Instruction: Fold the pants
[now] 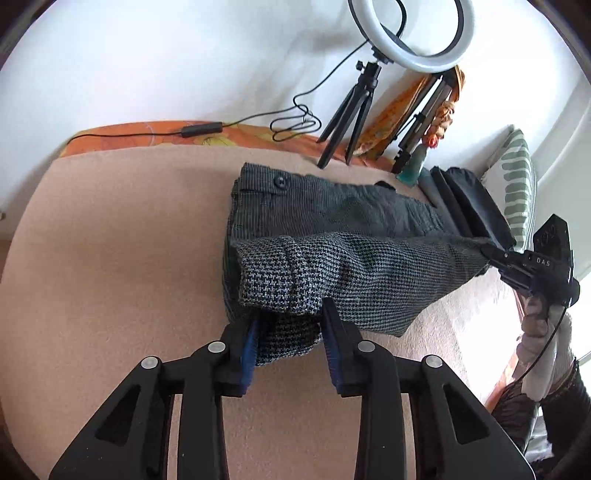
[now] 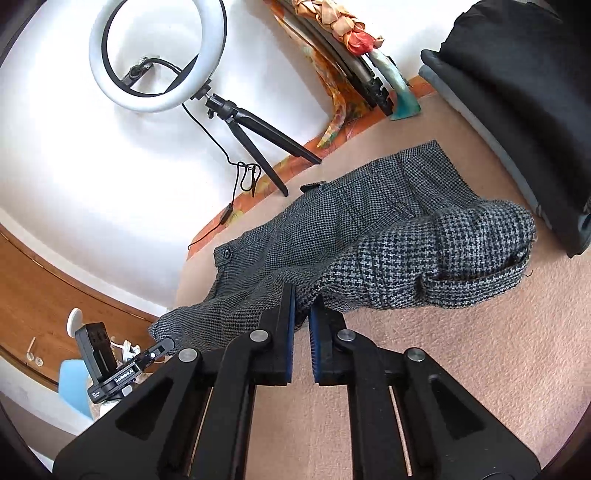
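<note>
Grey houndstooth pants (image 1: 332, 236) lie on a beige cloth-covered surface (image 1: 110, 258), waistband with a button at the far side, legs folded back over the seat. My left gripper (image 1: 290, 314) has its jaws fairly wide with the thick cuff fold between them; the blue pads touch the fabric on both sides. My right gripper (image 2: 303, 306) is nearly shut and pinches the edge of a pant leg (image 2: 406, 266). It also shows in the left wrist view (image 1: 491, 254), gripping the fabric at the right.
A ring light on a small tripod (image 1: 410, 33) with its cable stands at the back by the white wall. Dark folded clothes (image 2: 517, 92) and a striped pillow (image 1: 513, 184) lie at the right. A wooden floor (image 2: 44, 291) lies beyond the surface's left edge.
</note>
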A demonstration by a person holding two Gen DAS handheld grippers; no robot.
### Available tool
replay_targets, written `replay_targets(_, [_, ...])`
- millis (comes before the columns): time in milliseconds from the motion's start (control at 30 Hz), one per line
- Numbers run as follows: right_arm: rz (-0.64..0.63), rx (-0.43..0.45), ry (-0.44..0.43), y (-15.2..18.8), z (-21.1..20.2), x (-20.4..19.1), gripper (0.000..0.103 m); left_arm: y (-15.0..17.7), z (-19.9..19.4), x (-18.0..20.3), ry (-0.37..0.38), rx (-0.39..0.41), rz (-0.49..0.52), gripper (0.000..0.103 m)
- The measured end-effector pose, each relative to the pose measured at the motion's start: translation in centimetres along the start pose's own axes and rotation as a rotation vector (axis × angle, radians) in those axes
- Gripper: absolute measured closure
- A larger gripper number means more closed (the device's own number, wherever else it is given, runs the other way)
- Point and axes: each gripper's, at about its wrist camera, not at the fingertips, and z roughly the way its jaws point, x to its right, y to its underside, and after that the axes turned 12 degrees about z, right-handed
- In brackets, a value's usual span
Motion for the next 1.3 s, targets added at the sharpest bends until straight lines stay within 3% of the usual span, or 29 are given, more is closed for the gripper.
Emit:
replay_targets(167, [-0.042,-0.068,0.097,2.6,0.7,2.3,0.09,2.8,-0.2,0.6,-0.074,-0.081,0.07,0.071])
replay_targets(233, [-0.015,-0.095,0.107,4.0,1.0,3.6,0.077,3.4,-0.9,0.6,-0.093,-0.075,0.076,0.071])
replay_targets(300, [0.001,-0.113,0.089,5.2,1.2,4.1,0.071,3.6,-1.6,0.7,-0.108,-0.06,0.087,0.071])
replay_targets(533, [-0.063,-0.213,-0.046,9.6,4.1,1.2,0.069,2.2,-1.2,1.8,-0.101,-0.016,0.112,0.071])
replay_targets(733, [-0.133,-0.289,-0.062,12.3,8.6,-1.6,0.069,1.6,0.1,2.3,-0.05,0.027,0.074,0.071])
replay_targets(900, [-0.094,-0.332,-0.099,13.1,10.3,-2.2,0.069,1.6,1.3,1.9,-0.069,0.014,0.066,0.071])
replay_targets(967, [-0.057,-0.355,-0.118,12.9,10.5,-2.2,0.076,1.7,1.9,1.4,-0.076,0.009,0.058,0.071])
replay_targets(1000, [-0.049,-0.373,-0.133,12.8,10.6,-2.4,0.09,1.6,2.1,1.3,-0.084,0.004,0.058,0.071])
replay_targets(1033, [-0.034,-0.394,-0.151,12.7,10.7,-2.7,0.093,1.6,2.4,1.3,-0.094,-0.003,0.065,0.071])
replay_targets(1200, [0.139,-0.444,-0.36,11.3,9.3,-4.6,0.095,1.7,3.9,2.7,-0.146,-0.056,0.165,0.071])
replay_targets(1300, [-0.022,-0.337,-0.233,11.1,7.1,-6.1,0.095,2.1,4.0,3.3,-0.158,-0.053,0.193,0.071])
